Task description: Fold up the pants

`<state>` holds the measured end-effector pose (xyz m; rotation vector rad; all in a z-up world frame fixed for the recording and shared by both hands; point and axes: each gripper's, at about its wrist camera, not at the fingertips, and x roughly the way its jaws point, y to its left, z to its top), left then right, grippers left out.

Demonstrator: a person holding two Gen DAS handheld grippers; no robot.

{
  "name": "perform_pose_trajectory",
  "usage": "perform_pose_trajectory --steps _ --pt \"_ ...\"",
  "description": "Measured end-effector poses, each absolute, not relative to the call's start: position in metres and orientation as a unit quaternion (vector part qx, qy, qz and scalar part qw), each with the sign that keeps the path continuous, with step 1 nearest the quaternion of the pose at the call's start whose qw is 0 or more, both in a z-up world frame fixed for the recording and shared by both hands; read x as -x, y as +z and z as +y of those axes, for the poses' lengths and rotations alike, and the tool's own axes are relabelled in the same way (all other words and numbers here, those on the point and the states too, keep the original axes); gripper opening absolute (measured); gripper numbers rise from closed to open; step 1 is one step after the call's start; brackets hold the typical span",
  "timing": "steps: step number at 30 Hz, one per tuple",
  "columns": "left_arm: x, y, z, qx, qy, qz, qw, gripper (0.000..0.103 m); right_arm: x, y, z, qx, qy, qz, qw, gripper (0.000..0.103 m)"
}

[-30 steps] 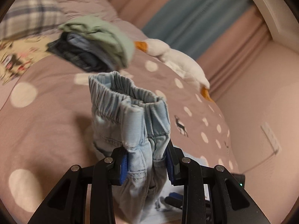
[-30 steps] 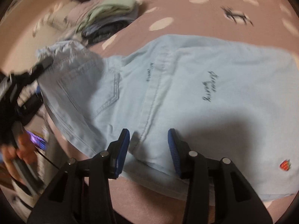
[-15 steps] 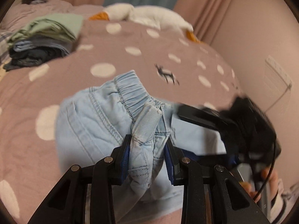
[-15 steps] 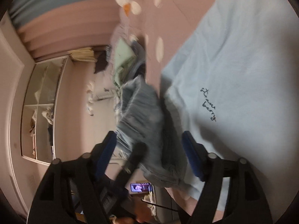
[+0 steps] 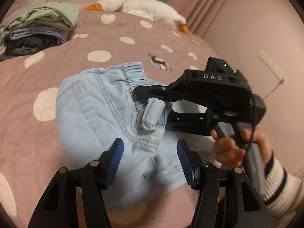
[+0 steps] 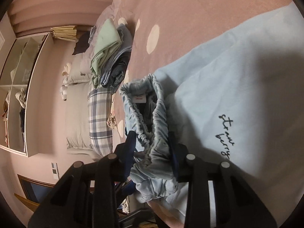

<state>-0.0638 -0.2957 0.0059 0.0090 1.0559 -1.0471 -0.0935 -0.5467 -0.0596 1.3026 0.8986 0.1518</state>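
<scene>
With waistband pinched, pants (image 6: pixel 150 133) between right hand-held gripper (image 6: pixel 152 152) fingers.

The pants (image 5: pixel 98 114) lie on the bed (image 5: pixel 28 133), folded over on themselves, with the waistband (image 5: pixel 133 74) at the far side. The left claw (image 5: pixel 150 159) hangs over their near edge, its jaws spread wide on either side of the cloth. The right claw (image 5: pixel 152 102) reaches in from the right, closed on the waistband. A stack of folded clothes (image 5: pixel 38 28) sits at the far left of the bed, well apart, and a stuffed toy (image 5: pixel 144 7) lies along the far edge.
</scene>
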Motion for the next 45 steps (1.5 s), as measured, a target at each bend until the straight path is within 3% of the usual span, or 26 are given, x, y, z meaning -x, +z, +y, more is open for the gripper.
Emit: perform_pose_trajectory --steps 12,18,25,30,34,40,45 --pt "0.043 0.014 -0.253 0.117 -0.431 0.505 0.739 0.059 0.174 0.009 -0.6 -0.561 0.049 0.298 0.771 0.031" --pt "0.047 0.005 -0.266 0.111 -0.424 0.524 0.73 0.059 0.223 -0.011 -0.634 -0.598 -0.016 0.271 0.754 0.031" --pt "0.049 0.006 -0.284 0.094 -0.427 0.528 0.728 0.059 0.239 -0.048 -0.643 -0.608 -0.067 0.297 0.733 0.031" --pt "0.046 0.009 -0.299 0.074 -0.428 0.525 0.732 0.059 0.256 -0.058 -0.651 -0.62 -0.087 0.274 0.73 0.018" --pt "0.037 0.016 -0.327 0.042 -0.437 0.508 0.742 0.059 0.262 -0.056 -0.655 -0.611 -0.098 0.288 0.731 0.018" --pt "0.029 0.016 -0.365 -0.007 -0.442 0.486 0.754 0.059 0.273 -0.011 -0.65 -0.45 -0.216 0.325 0.803 0.02" --pt "0.028 0.012 -0.381 -0.024 -0.442 0.475 0.76 0.059 0.243 0.025 -0.604 -0.295 -0.164 0.354 0.872 0.02"
